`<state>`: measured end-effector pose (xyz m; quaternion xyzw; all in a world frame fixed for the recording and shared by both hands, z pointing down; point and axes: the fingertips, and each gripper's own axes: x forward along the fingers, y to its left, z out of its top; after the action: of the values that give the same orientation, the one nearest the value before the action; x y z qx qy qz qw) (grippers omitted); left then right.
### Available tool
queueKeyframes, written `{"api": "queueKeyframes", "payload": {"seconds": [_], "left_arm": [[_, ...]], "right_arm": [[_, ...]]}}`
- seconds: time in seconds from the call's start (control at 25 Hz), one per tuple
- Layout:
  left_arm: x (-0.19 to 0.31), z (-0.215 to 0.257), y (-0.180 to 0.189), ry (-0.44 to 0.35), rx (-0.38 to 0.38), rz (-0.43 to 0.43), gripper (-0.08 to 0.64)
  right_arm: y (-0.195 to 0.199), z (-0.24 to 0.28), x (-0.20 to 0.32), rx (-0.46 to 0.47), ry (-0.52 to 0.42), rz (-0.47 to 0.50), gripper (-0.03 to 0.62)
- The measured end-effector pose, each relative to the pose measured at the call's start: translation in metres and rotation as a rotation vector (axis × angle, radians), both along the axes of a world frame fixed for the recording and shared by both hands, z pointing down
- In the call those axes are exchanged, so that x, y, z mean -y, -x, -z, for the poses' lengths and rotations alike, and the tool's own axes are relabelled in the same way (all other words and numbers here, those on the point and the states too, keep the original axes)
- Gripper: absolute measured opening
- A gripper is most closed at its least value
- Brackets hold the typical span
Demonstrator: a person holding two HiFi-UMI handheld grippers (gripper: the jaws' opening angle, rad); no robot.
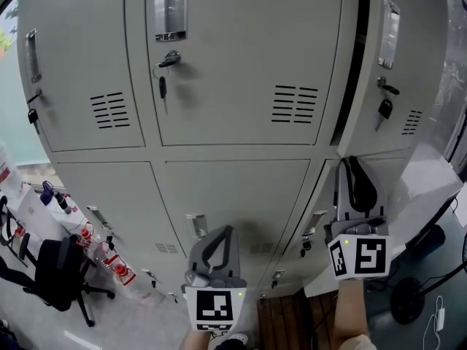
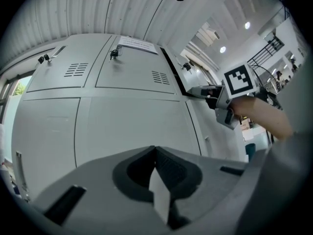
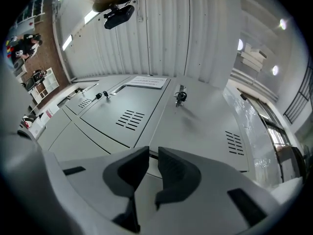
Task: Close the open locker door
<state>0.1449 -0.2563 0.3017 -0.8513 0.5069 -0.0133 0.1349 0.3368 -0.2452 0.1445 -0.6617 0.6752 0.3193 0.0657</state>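
The bank of grey lockers [image 1: 233, 71] fills the head view. The upper right locker door [image 1: 394, 71] stands slightly ajar, with a dark gap [image 1: 355, 57] along its left edge and a key [image 1: 384, 108] hanging in its lock. My right gripper [image 1: 355, 165] points up at that door's lower left corner; in the right gripper view its jaws [image 3: 152, 152] stand a narrow gap apart with nothing seen between them, and the door [image 3: 210, 121] lies just ahead. The left gripper [image 1: 222, 232] hangs lower, in front of the bottom lockers, shut and empty [image 2: 155, 148].
A black office chair [image 1: 55, 275] and several bottles [image 1: 109, 257] stand at the lower left. Clear plastic sheeting [image 1: 449, 64] hangs to the right of the lockers. Cables and a round black base [image 1: 408, 297] lie on the floor at the lower right.
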Motion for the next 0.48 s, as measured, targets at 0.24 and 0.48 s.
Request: {"api": "queueKeyframes", "payload": {"seconds": [0.24,0.48], "left_arm": [[0.008,0.002,0.001,-0.001,-0.010,0.003,0.002],[0.013,0.004,0.000,0.014,-0.031,0.006,0.002]], "right_arm": [[-0.002,0.004,0.013,-0.001,0.002,0.004,0.069],[-0.004,0.007,0.024,-0.011,0.011,-0.002,0.067]]}}
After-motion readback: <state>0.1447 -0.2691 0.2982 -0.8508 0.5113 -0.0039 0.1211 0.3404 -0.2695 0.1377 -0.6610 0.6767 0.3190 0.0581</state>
